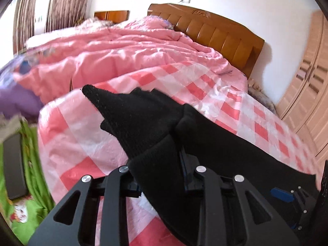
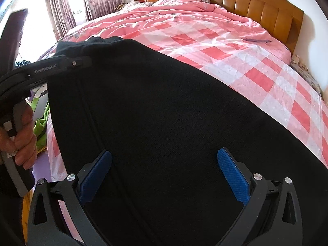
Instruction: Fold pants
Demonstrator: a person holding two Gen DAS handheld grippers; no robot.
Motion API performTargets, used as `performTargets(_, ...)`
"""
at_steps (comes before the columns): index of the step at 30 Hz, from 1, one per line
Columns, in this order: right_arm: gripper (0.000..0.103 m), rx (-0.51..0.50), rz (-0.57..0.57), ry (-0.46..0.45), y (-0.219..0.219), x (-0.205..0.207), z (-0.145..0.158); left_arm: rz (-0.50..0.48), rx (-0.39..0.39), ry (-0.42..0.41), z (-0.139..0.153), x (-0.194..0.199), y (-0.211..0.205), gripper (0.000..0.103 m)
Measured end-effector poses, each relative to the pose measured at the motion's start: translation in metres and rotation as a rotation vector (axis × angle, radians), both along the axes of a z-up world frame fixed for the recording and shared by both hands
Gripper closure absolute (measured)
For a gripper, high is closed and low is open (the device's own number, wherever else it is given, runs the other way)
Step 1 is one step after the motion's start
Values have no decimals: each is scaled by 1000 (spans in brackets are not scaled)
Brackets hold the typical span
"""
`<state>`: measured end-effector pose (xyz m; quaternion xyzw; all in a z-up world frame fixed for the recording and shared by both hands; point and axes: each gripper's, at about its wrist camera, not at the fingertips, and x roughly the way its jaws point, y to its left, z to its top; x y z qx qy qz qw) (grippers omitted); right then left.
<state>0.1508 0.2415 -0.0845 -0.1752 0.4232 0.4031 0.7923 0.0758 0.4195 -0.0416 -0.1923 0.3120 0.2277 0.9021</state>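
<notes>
Checked bedspread (image 2: 256,78); left gripper (image 1: 162,160) pinches black pants (image 2: 164,112) (bunched); right gripper (image 2: 164,174) spread.

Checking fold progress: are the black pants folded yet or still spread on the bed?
Mostly spread: the black pants lie flat across the checked sheet, with one end bunched and lifted in the left gripper.

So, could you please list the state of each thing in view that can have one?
Left gripper: shut on a bunched corner of the black pants.
Right gripper: open, above the pants, holding nothing.
Black pants: spread on the checkered sheet, one corner lifted.
Checkered sheet: spread over the bed, wrinkled.
Pink quilt: rumpled, pushed back.
</notes>
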Motion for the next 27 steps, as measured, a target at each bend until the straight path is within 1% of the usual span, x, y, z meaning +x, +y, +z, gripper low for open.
performTargets(2, 4, 7, 10, 8, -1, 1, 1, -20, 64, -14, 16, -1, -17, 77)
performTargets(3, 5, 51, 30, 37, -6, 3, 5, -45, 102, -31, 28, -3, -30, 77)
performTargets(4, 5, 137, 43, 82, -19, 5, 12, -77, 152, -44, 41, -3, -46, 77)
performTargets(5, 5, 193, 23, 92, -33, 5, 20, -97, 187, -52, 48, -3, -58, 77)
performTargets(6, 5, 219, -25, 67, -50, 5, 30, -130, 240, -65, 60, -4, -77, 77)
performTargets(8, 5, 187, -120, -32, -85, 3, 48, -216, 334, -84, 77, -5, -119, 78)
performTargets(10, 5, 189, -201, -105, -123, 2, 64, -295, 409, -98, 83, -4, -158, 79)
performTargets(11, 5, 211, -267, -131, -155, 4, 73, -332, 435, -106, 84, -5, -175, 80)
performTargets(12, 5, 226, -309, -140, -174, 6, 77, -381, 463, -113, 82, -5, -198, 81)
performTargets(15, 5, 286, -478, -155, -249, 8, 85, -510, 554, -101, 66, -5, -264, 82)
performTargets(16, 5, 297, -510, -156, -264, 8, 85, -542, 582, -89, 59, -3, -280, 82)
performTargets(17, 5, 313, -555, -153, -289, 6, 85, -588, 622, -68, 46, -1, -303, 82)
performTargets(18, 5, 320, -576, -153, -300, 6, 85, -627, 655, -46, 34, 0, -322, 82)
performTargets(19, 5, 328, -608, -156, -318, 3, 84, -668, 698, -21, 20, 1, -341, 82)
performTargets(20, 5, 331, -625, -158, -326, 2, 84, -709, 749, 9, 6, 2, -359, 82)
performTargets(21, 5, 339, -642, -157, -339, -1, 84, -762, 810, 54, -14, 4, -378, 77)
performTargets(22, 5, 344, -651, -157, -345, -3, 84, -798, 847, 89, -29, 2, -390, 74)
performTargets(23, 5, 349, -663, -159, -354, -6, 83, -809, 882, 106, -38, 0, -397, 71)
performTargets(24, 5, 350, -670, -161, -361, -9, 83, -805, 939, 108, -47, -5, -403, 70)
performTargets(25, 5, 350, -673, -160, -365, -10, 83, -794, 968, 87, -48, -11, -404, 66)
performTargets(26, 5, 354, -673, -157, -370, -12, 83, -801, 962, 80, -45, -15, -402, 60)
performTargets(27, 5, 362, -673, -153, -373, -14, 83, -831, 933, 53, -38, -24, -397, 39)
